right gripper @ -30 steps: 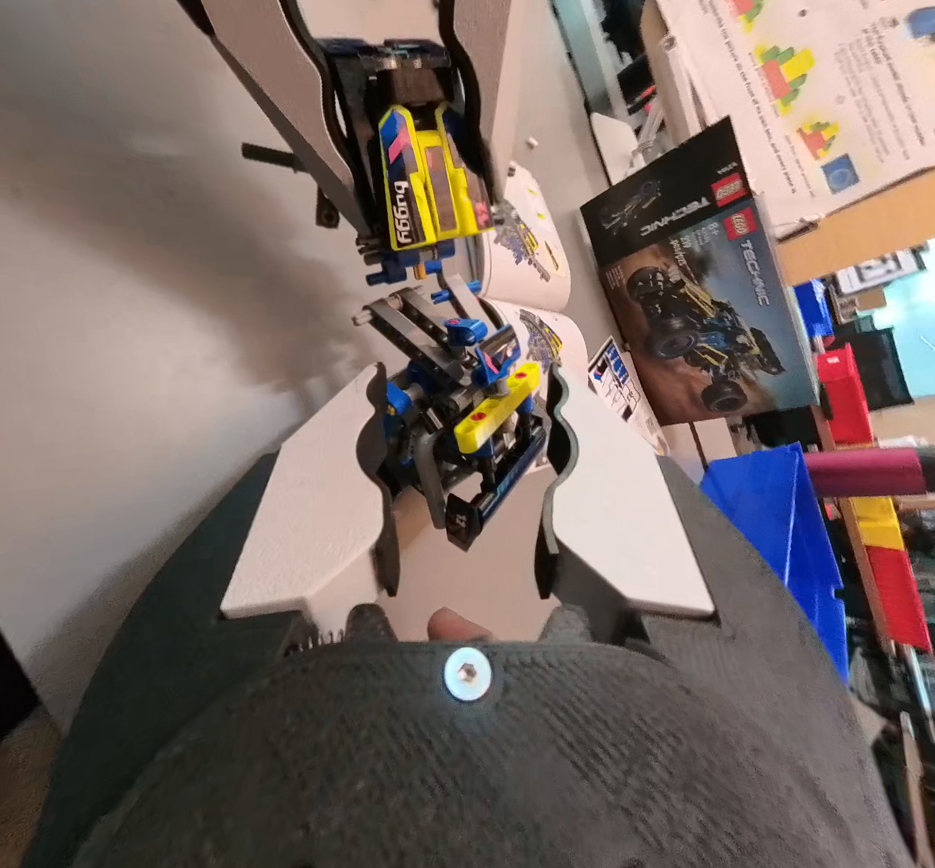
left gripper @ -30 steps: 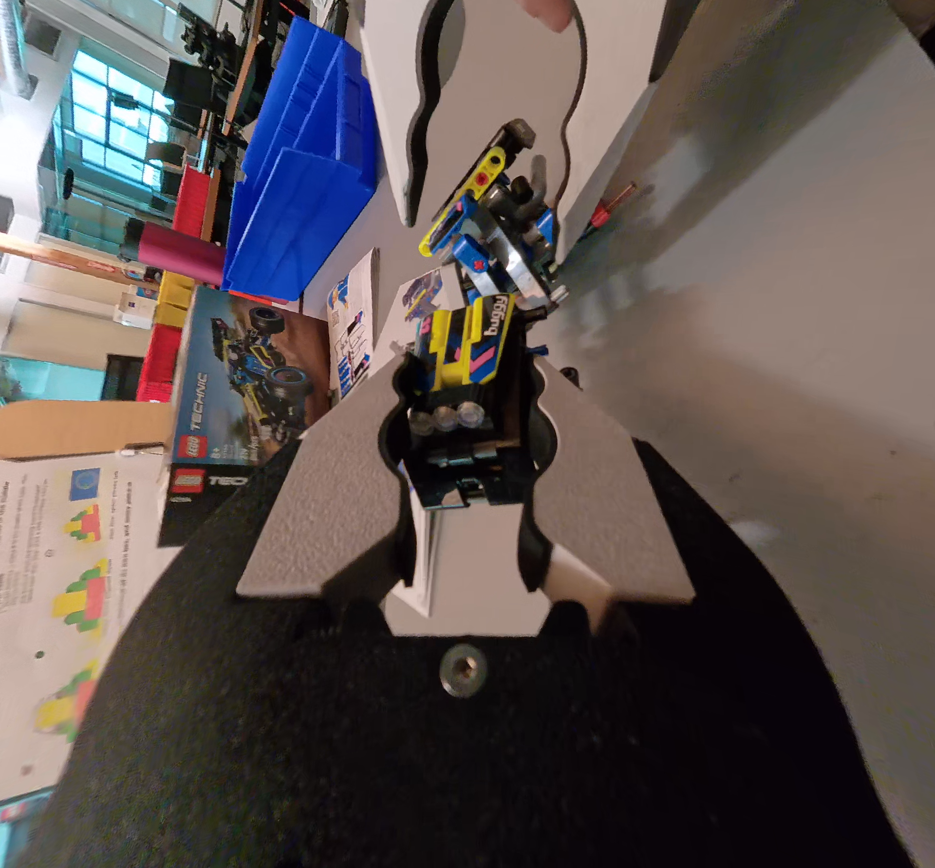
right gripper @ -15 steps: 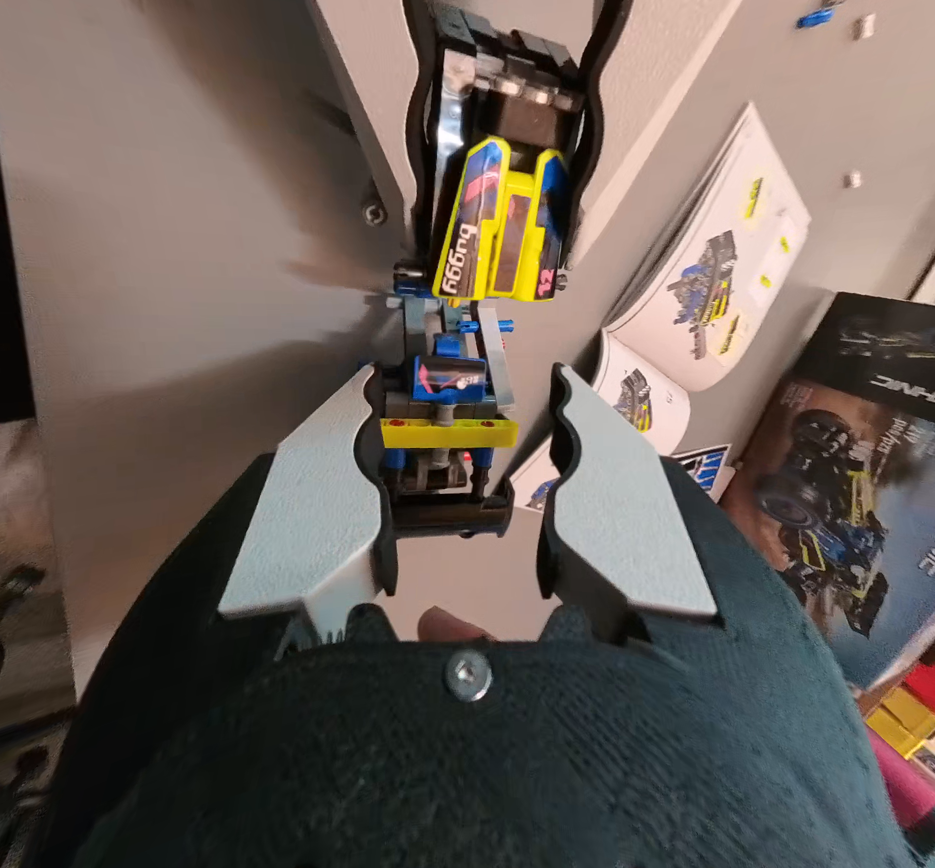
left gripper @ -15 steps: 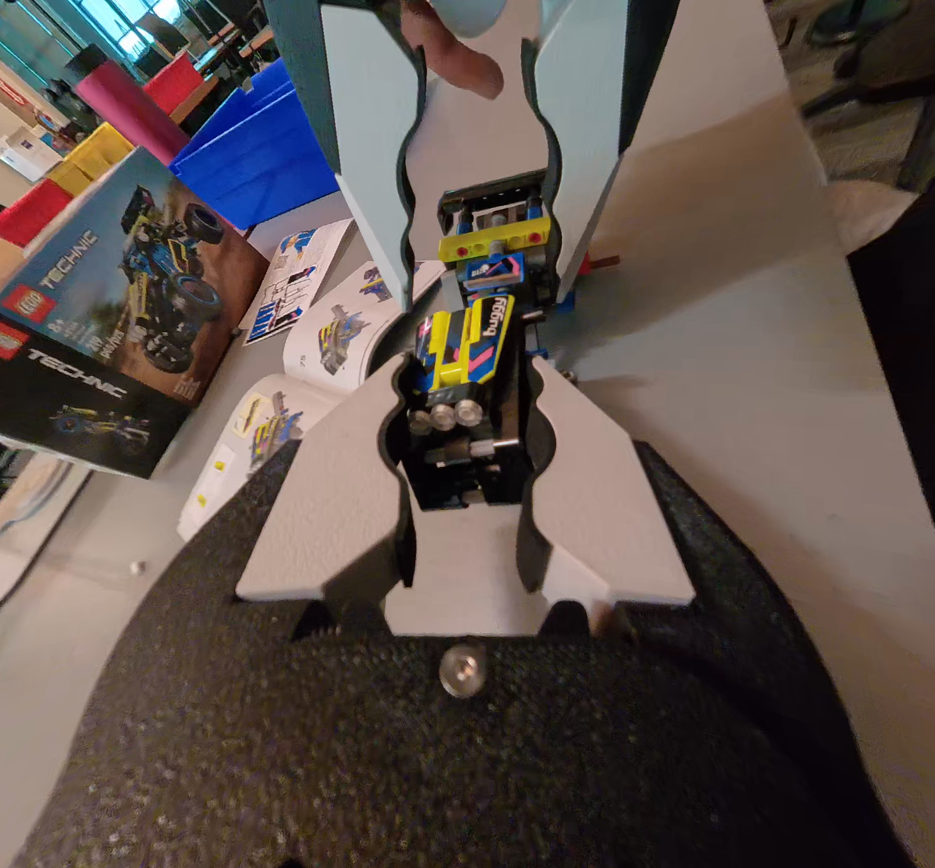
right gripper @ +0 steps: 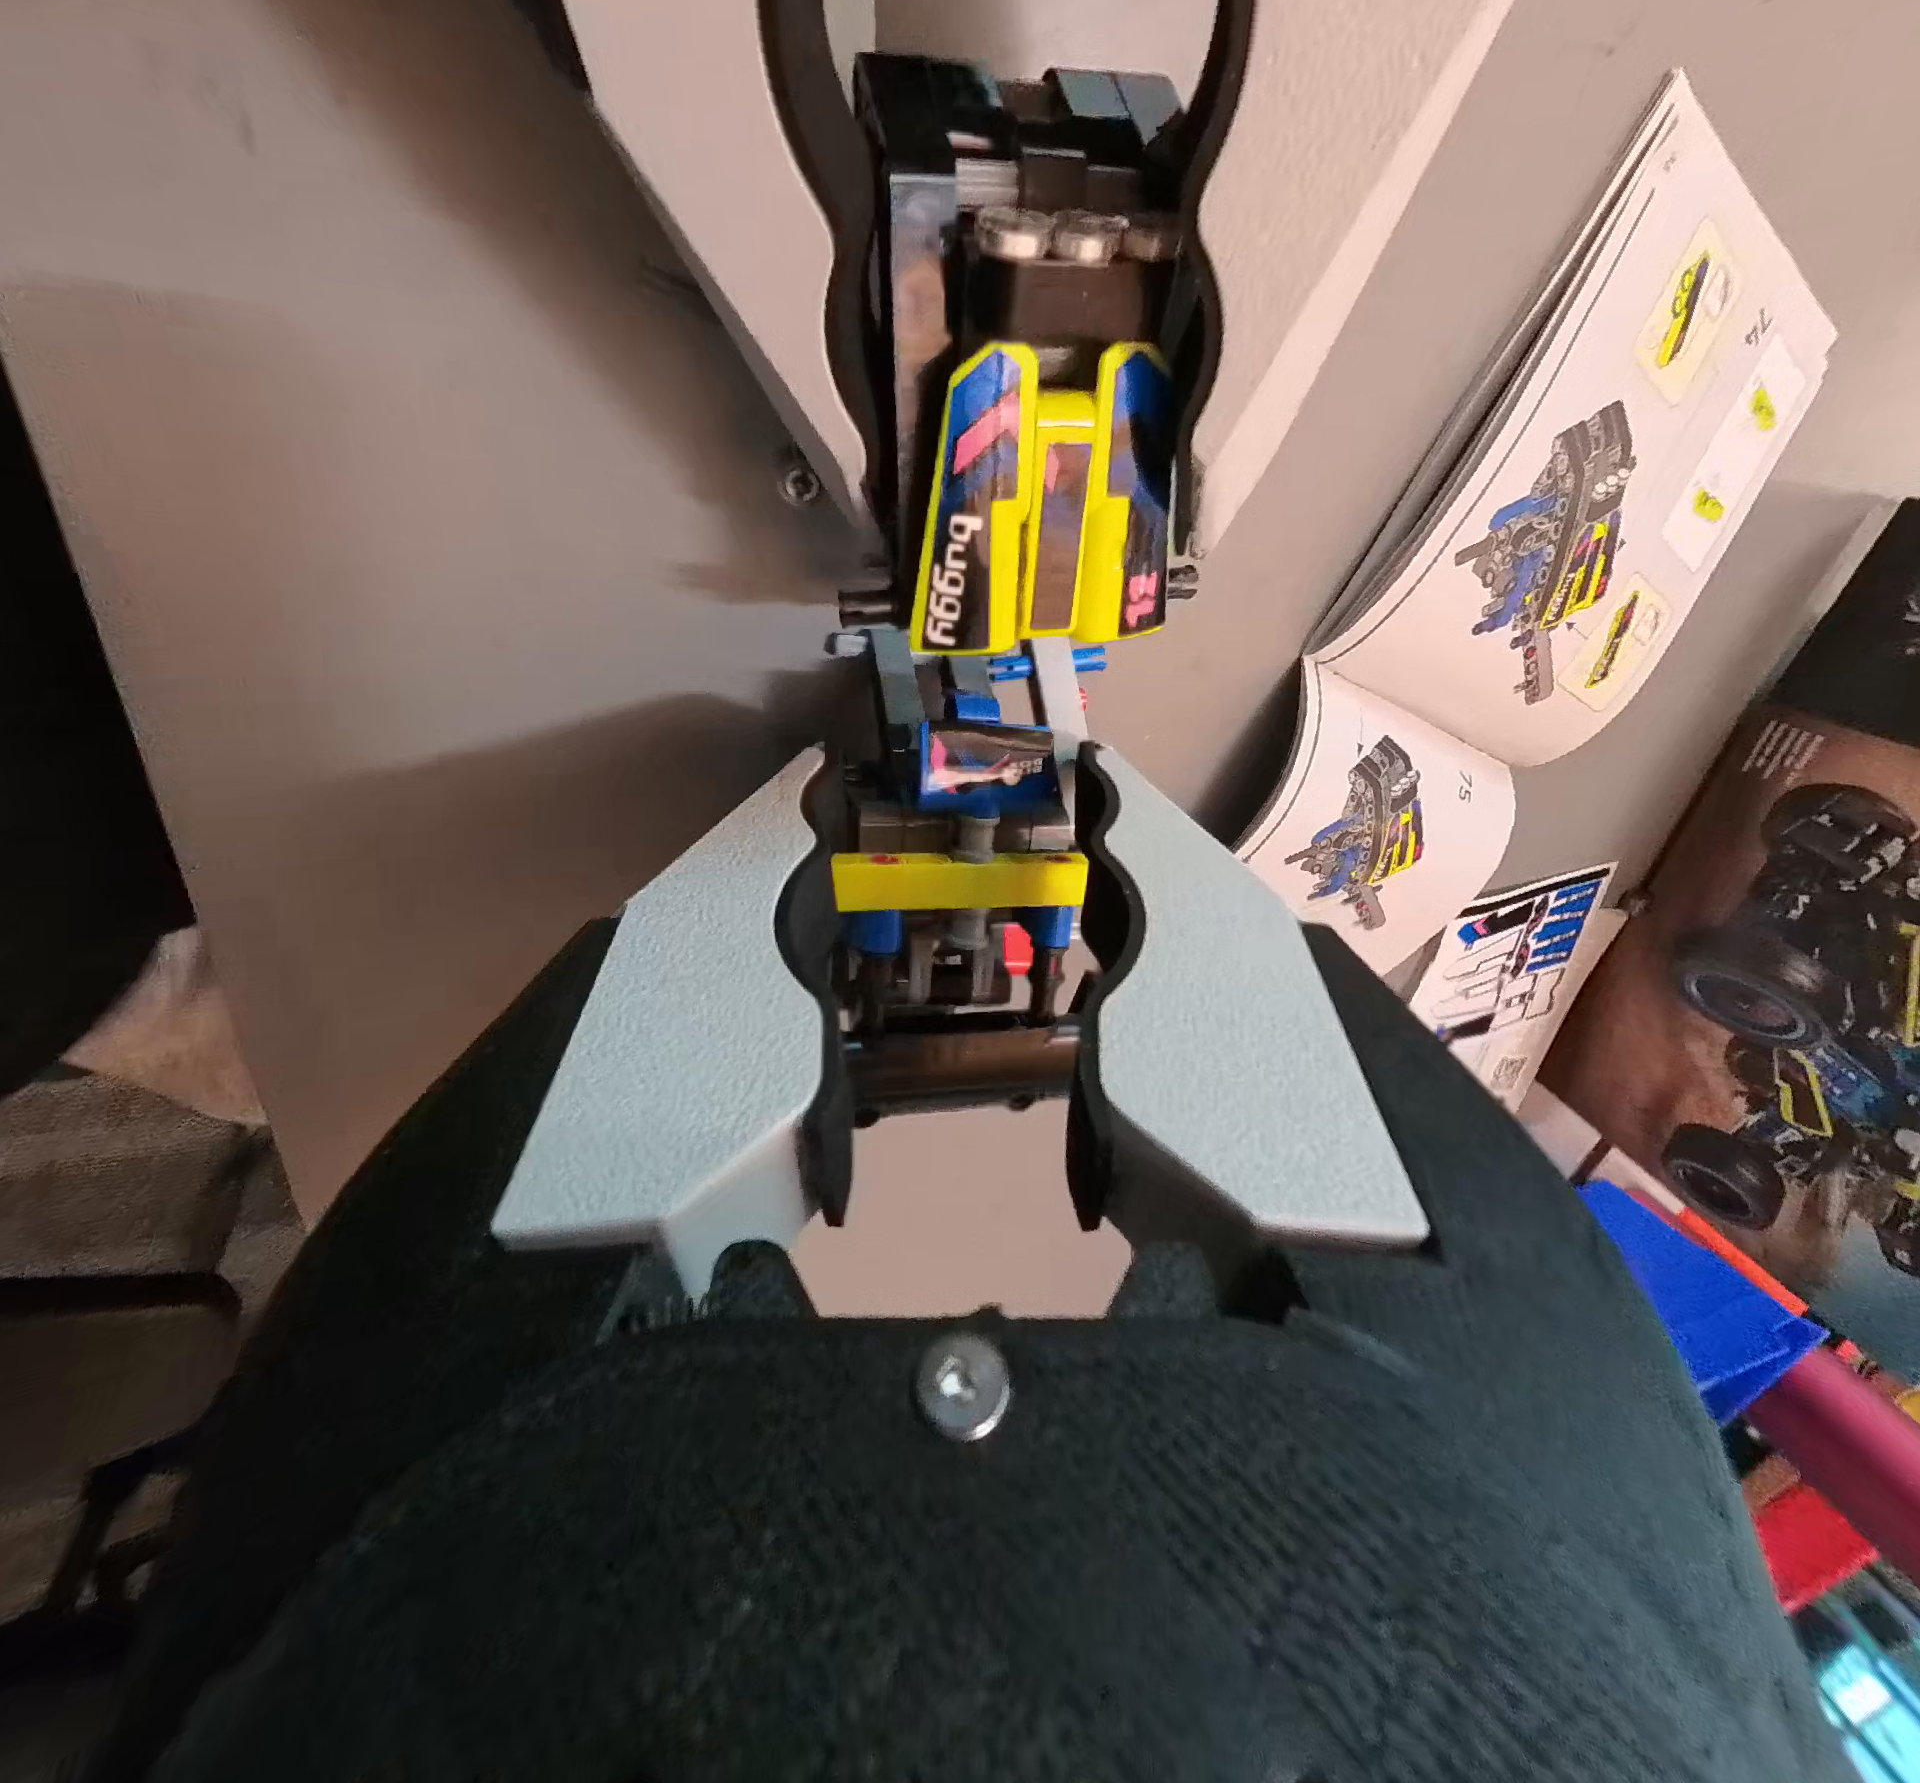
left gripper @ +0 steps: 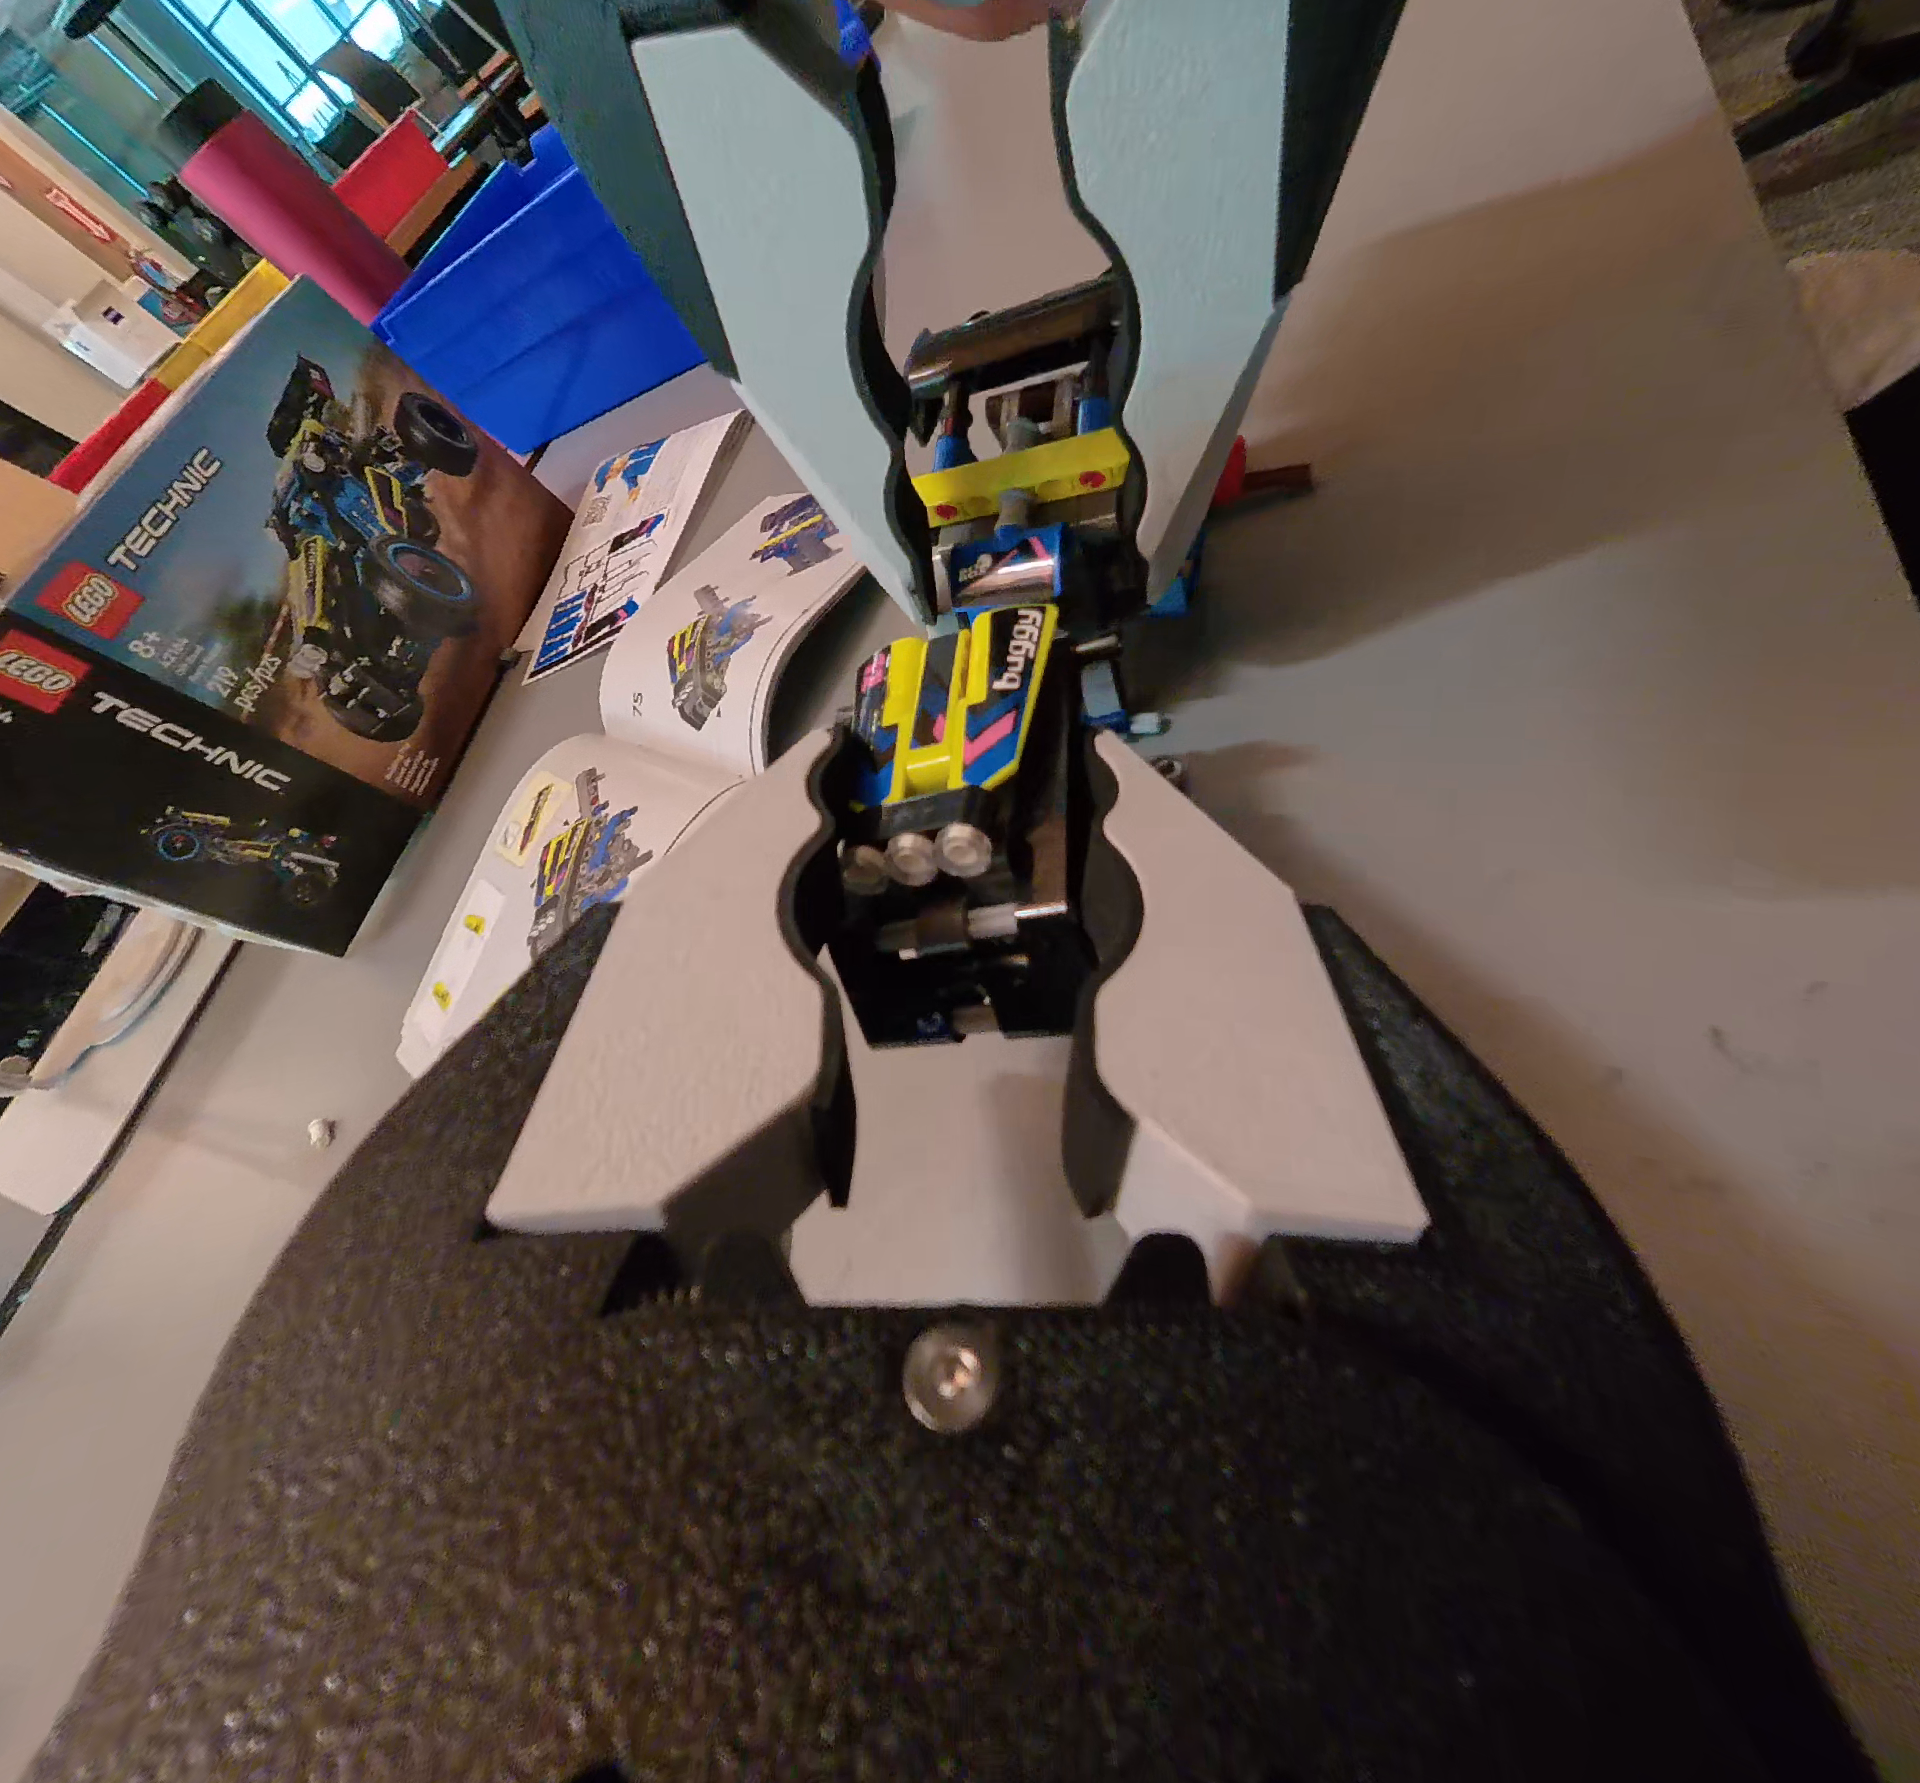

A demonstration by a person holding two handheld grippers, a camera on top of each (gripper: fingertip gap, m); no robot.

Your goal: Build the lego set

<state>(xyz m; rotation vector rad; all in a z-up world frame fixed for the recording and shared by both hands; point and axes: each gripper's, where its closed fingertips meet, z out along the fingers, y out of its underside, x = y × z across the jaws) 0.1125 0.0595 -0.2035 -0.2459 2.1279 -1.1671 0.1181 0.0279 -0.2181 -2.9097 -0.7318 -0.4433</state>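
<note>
Since a second ago the right gripper [right gripper: 956, 902] has closed its pads onto the blue-and-grey brick chassis with a yellow cross beam [right gripper: 961, 876], and both views have swung round to face each other squarely. The left gripper [left gripper: 951, 860], narrowly open, clamps the black brick body with a yellow, blue and pink stickered hood [left gripper: 961, 705]. The two pieces lie end to end at frame centre, their long axis running gripper to gripper above the grey table [left gripper: 1507, 694]. At left lie an open instruction booklet [left gripper: 582, 819] and a printed toy box [left gripper: 239, 611]; both carry writing.

Bare table [left gripper: 1558, 798] rightward; booklet [left gripper: 717, 653], box [left gripper: 239, 611] leftward
</note>
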